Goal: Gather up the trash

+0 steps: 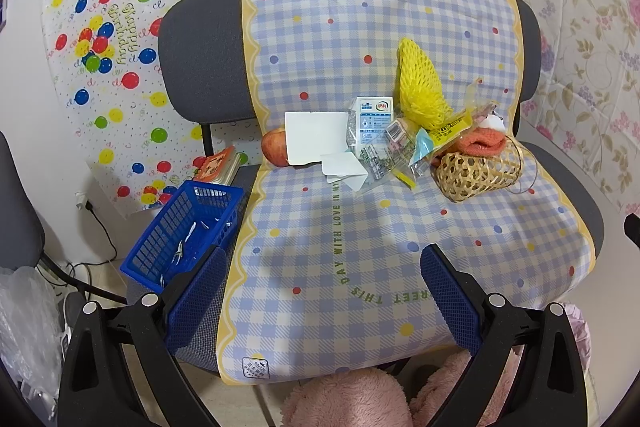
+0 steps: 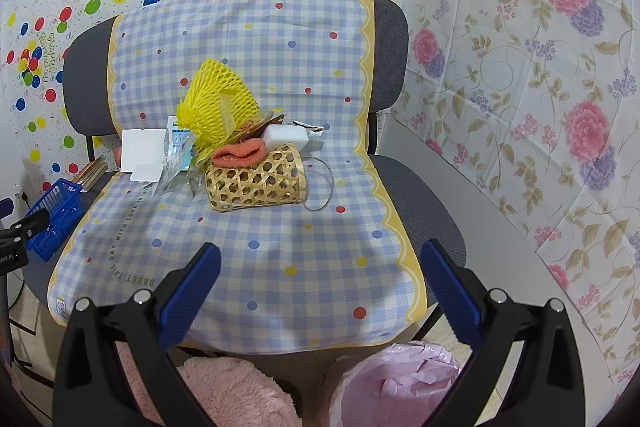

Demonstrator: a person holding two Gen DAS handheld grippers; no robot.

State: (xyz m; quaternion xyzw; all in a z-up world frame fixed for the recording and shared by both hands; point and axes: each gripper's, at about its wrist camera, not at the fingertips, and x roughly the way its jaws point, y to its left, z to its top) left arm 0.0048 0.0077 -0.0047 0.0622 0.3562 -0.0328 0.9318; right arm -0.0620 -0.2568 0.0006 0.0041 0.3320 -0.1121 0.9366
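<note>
A heap of litter lies at the back of the chair seat: a yellow foam net [image 1: 420, 87] [image 2: 218, 101], a milk carton [image 1: 370, 119], white paper sheets [image 1: 314, 139] [image 2: 142, 143], clear plastic wrappers [image 1: 380, 155] and a yellow packet [image 1: 448, 129]. A woven bamboo basket [image 1: 476, 173] [image 2: 256, 181] lies on its side with an orange cloth [image 2: 238, 153] on top. An apple [image 1: 274, 147] sits beside the paper. My left gripper [image 1: 324, 263] and right gripper [image 2: 320, 259] both hover open over the seat's front, holding nothing. A pink-lined bin [image 2: 396, 383] stands below the chair.
A checked cloth [image 1: 360, 227] covers the grey chair [image 2: 416, 203]. A blue plastic crate [image 1: 184, 231] [image 2: 56, 209] sits at the seat's left edge with a booklet [image 1: 218, 165] behind it. Pink fluffy slippers [image 1: 348, 399] are below. Cables and a plastic bag [image 1: 24, 315] lie at left.
</note>
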